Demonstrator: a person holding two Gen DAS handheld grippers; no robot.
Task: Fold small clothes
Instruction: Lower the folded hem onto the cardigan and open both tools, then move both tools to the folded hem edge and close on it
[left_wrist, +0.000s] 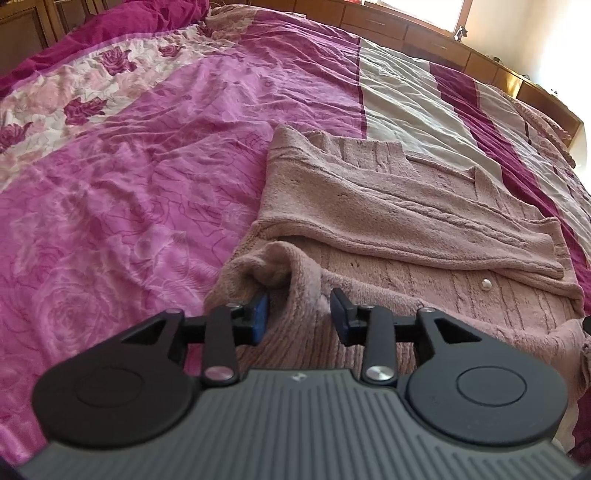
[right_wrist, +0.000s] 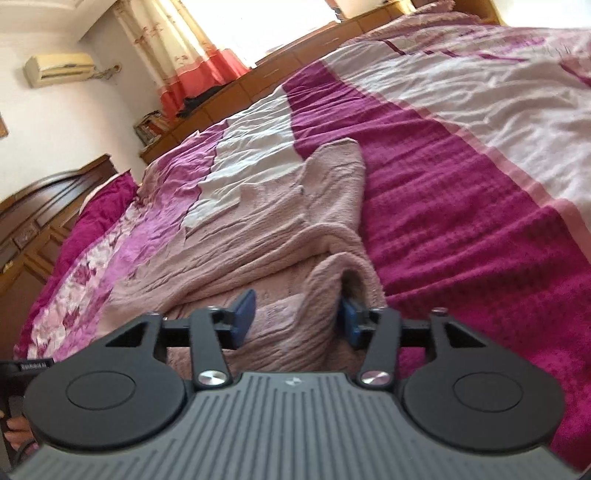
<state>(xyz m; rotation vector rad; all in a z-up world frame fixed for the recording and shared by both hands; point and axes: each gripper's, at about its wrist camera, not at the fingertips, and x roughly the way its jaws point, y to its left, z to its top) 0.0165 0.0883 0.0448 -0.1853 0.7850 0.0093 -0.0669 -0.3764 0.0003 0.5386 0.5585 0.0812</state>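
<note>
A dusty-pink knitted cardigan (left_wrist: 406, 229) lies on the bed, one sleeve folded across its body and a pale button (left_wrist: 485, 283) showing below the sleeve. My left gripper (left_wrist: 300, 314) is open at the cardigan's near left corner. A raised fold of knit (left_wrist: 273, 266) curls over its left pad, and the right pad stands free of the cloth. In the right wrist view the same cardigan (right_wrist: 258, 229) stretches away from me. My right gripper (right_wrist: 297, 315) is open over its near edge, with a raised ridge of knit (right_wrist: 343, 269) against the right pad.
The bedspread (left_wrist: 129, 192) has pink floral, white and magenta (right_wrist: 461, 221) bands. Wooden drawers (left_wrist: 424, 37) run along the far side under a bright window. A headboard (right_wrist: 44, 206), a curtain (right_wrist: 192, 62) and an air conditioner (right_wrist: 59, 68) show. A hand (right_wrist: 14, 435) is at the lower left.
</note>
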